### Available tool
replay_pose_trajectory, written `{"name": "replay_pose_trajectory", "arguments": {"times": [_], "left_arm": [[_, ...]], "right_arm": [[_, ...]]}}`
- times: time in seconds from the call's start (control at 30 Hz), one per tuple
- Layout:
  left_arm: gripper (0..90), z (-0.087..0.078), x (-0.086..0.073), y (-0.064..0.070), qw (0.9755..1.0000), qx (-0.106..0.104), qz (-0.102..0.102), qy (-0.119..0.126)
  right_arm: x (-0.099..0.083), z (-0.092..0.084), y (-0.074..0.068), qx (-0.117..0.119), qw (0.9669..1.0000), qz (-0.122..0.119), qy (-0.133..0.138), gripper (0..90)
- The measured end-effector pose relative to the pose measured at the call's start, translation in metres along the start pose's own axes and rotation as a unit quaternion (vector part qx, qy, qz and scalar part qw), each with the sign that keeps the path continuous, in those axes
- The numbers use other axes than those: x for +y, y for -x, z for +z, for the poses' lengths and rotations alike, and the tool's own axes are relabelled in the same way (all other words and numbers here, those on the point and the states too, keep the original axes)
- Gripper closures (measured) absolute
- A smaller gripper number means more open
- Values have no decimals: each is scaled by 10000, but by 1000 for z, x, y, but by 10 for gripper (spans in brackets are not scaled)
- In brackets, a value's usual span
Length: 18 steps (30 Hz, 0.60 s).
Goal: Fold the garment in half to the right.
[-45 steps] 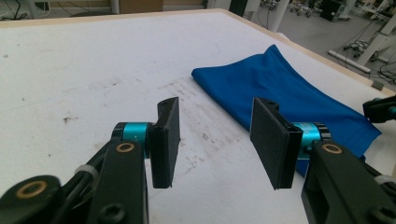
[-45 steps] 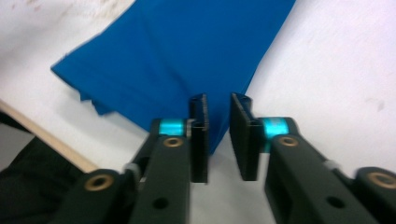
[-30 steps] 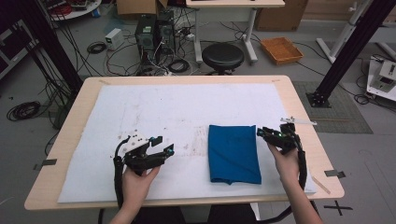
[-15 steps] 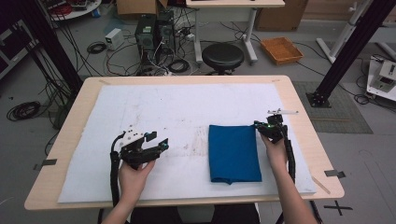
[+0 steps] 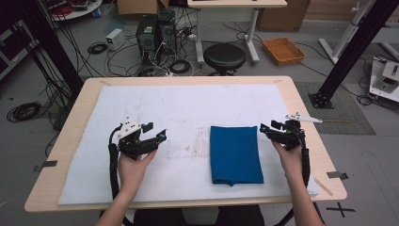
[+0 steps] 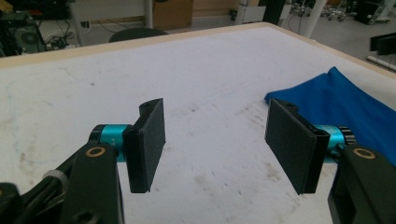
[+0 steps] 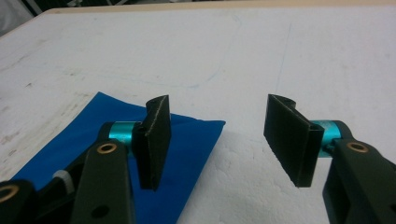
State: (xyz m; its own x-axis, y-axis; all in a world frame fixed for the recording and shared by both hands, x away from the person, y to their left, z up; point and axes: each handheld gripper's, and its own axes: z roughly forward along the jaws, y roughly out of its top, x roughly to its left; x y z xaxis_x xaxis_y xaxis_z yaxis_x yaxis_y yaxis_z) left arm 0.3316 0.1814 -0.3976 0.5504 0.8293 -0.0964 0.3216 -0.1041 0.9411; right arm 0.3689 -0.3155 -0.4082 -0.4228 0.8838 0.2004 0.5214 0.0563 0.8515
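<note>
A folded blue cloth (image 5: 235, 154) lies flat on the white mat (image 5: 188, 108), right of centre. My right gripper (image 5: 265, 129) hovers open at the cloth's far right corner, jaws pointing left toward it. In the right gripper view the cloth corner (image 7: 191, 140) lies under the left jaw, and the gripper (image 7: 224, 140) holds nothing. My left gripper (image 5: 155, 131) stands open over bare mat, well left of the cloth. In the left gripper view the gripper (image 6: 217, 147) is empty and the cloth (image 6: 345, 107) lies beyond the right jaw.
The mat covers most of a wooden table (image 5: 306, 122). Behind the table on the floor are a black stool (image 5: 224, 55), computer towers (image 5: 155, 33), cables and an orange tray (image 5: 283, 50). A black frame post (image 5: 348, 52) rises at the right.
Both hands have moved a little farther up the table, away from the person. The right gripper has come to the cloth's far right corner. Both grippers stayed open.
</note>
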Motion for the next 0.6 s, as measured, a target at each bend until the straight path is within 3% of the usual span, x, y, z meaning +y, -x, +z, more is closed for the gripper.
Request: {"name": "replay_pose_trajectory", "arguments": {"times": [0.23,0.6], "left_arm": [[353,0,5,-5,10000,17,-6,-32],[353,-2,1,-9,9999,-99,-47,-115]], "right_arm": [[4,-19,-6,248,9992,-246,170,307],[4,-22,0,324,9992,-182,149,263]]}}
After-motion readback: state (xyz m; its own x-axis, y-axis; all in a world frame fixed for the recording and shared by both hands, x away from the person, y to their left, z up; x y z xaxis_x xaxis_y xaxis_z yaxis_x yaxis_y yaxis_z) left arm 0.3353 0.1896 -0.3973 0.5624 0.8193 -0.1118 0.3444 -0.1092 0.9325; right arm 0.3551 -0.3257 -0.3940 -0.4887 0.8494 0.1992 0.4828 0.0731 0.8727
